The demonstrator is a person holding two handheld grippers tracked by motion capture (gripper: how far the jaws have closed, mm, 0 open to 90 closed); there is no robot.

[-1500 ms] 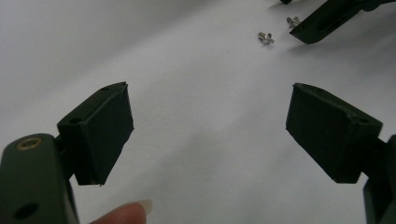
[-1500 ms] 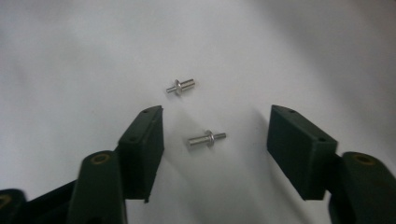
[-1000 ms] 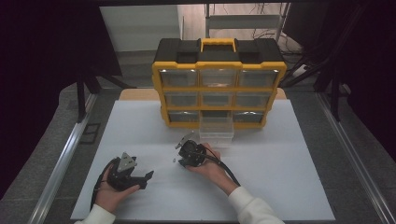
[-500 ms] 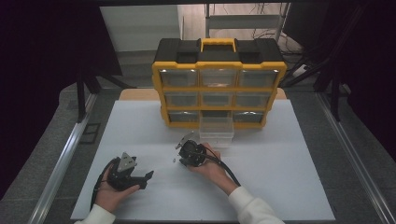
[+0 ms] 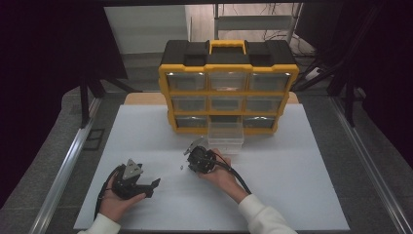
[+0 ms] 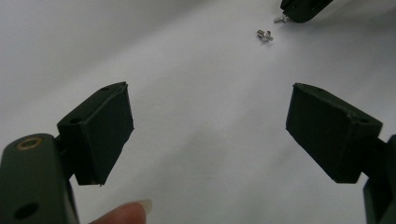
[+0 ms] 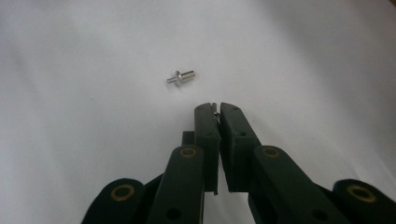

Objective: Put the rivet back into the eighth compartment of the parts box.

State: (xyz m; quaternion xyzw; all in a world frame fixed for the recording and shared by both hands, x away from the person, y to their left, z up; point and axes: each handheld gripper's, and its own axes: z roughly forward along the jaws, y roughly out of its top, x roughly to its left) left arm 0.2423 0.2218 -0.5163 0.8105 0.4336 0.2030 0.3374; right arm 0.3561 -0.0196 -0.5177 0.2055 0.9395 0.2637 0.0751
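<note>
Two small silver screws are in play. One screw (image 7: 181,77) lies loose on the white table (image 5: 292,185), just ahead of my right gripper (image 7: 215,108); it also shows far off in the left gripper view (image 6: 264,34). The right gripper's jaws are shut on the second screw (image 7: 215,111), a sliver of metal pinched at their tips. Seen from above, the right gripper (image 5: 189,165) sits at mid-table in front of the organizer. My left gripper (image 5: 150,187) rests near the front left, jaws wide open (image 6: 210,135) with nothing between them. A fingertip shows at the bottom of its view.
A yellow and black drawer organizer (image 5: 229,92) stands at the back of the table. Its bottom middle clear drawer (image 5: 225,136) is pulled out toward me. Metal rails run along both table sides. Cables trail from each gripper.
</note>
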